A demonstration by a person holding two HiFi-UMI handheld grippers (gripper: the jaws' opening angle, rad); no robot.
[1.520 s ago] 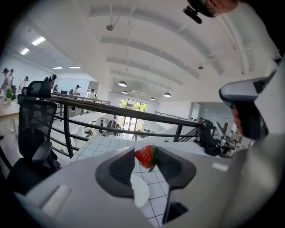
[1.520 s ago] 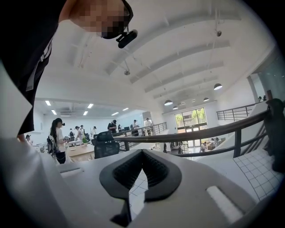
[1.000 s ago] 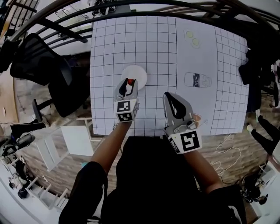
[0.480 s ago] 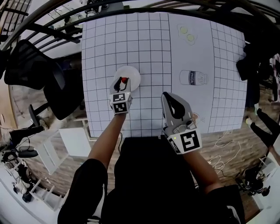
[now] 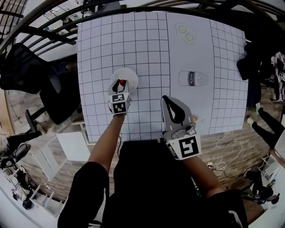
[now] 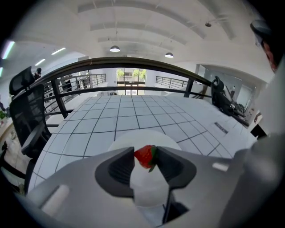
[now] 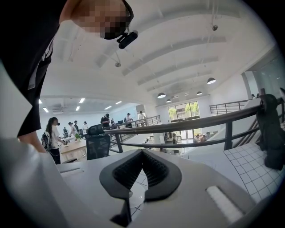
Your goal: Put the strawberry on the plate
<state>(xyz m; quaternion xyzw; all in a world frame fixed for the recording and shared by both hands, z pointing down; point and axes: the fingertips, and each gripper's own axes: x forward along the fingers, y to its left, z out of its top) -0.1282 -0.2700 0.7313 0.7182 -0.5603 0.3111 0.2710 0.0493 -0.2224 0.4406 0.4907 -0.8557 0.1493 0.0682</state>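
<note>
A red strawberry (image 5: 121, 82) (image 6: 144, 156) with a green cap is pinched between the pads of my left gripper (image 5: 121, 83) (image 6: 145, 156). It hangs over the near part of a round white plate (image 5: 128, 74) (image 6: 133, 137) on the gridded white table. My right gripper (image 5: 168, 99) (image 7: 142, 152) hovers above the table's near edge, to the right of the plate. Its tips meet with nothing between them.
A flat milk-carton picture (image 5: 192, 78) and two round marks (image 5: 185, 33) lie on the plain strip of the table (image 5: 147, 44), to the right. A black office chair (image 5: 26, 73) stands to the left of the table, and a dark railing (image 5: 53, 11) curves round its far side.
The whole scene has slid left in the head view. The left gripper still holds the strawberry over the plate's near part; the right gripper keeps its place.
</note>
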